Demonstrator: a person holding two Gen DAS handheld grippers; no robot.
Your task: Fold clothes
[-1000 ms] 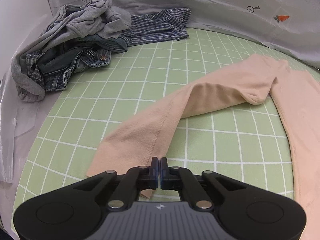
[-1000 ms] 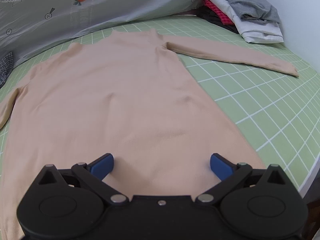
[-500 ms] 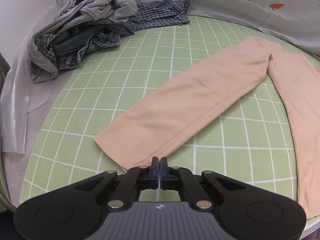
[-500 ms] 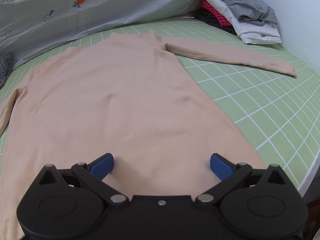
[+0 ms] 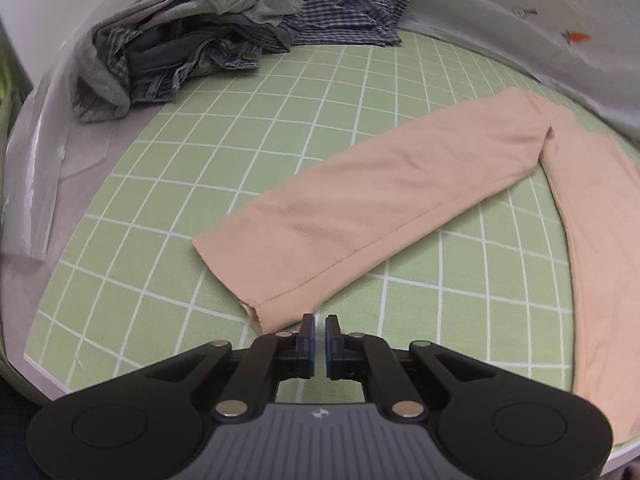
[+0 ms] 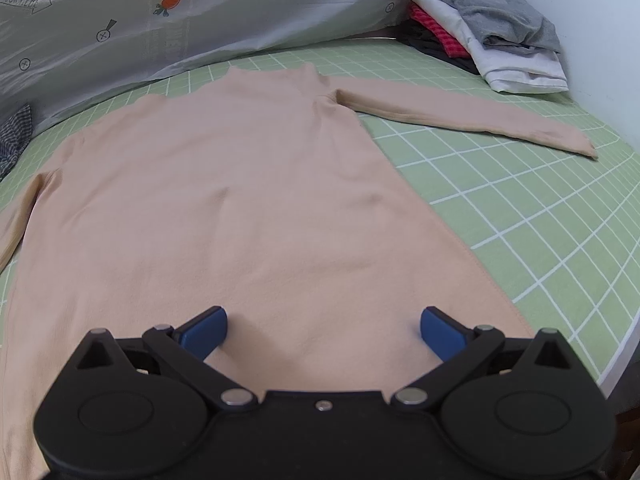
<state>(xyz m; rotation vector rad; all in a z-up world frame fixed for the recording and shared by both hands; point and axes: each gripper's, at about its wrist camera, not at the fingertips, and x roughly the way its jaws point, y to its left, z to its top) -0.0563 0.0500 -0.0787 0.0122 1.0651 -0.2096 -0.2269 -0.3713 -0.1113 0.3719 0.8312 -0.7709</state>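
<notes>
A peach long-sleeved top (image 6: 240, 200) lies flat on the green grid mat (image 6: 540, 220). Its left sleeve (image 5: 380, 200) stretches out flat in the left wrist view, cuff towards me. My left gripper (image 5: 319, 326) sits just behind the cuff, its jaws a narrow gap apart and holding nothing. My right gripper (image 6: 322, 330) is wide open over the bottom hem of the top, its blue pads (image 6: 204, 330) resting on or just above the cloth. The right sleeve (image 6: 460, 118) lies straight out to the right.
A heap of unfolded clothes, jeans and grey and checked shirts (image 5: 180, 40), lies at the mat's far left. A stack of folded clothes (image 6: 492, 48) sits at the far right. A grey printed sheet (image 6: 160, 20) rises behind the mat. The mat's edge (image 5: 44, 364) is close at front left.
The left gripper pulled the left sleeve out straight and flat, then let it go; its jaws have parted slightly and drawn back from the cuff. The right gripper has not moved.
</notes>
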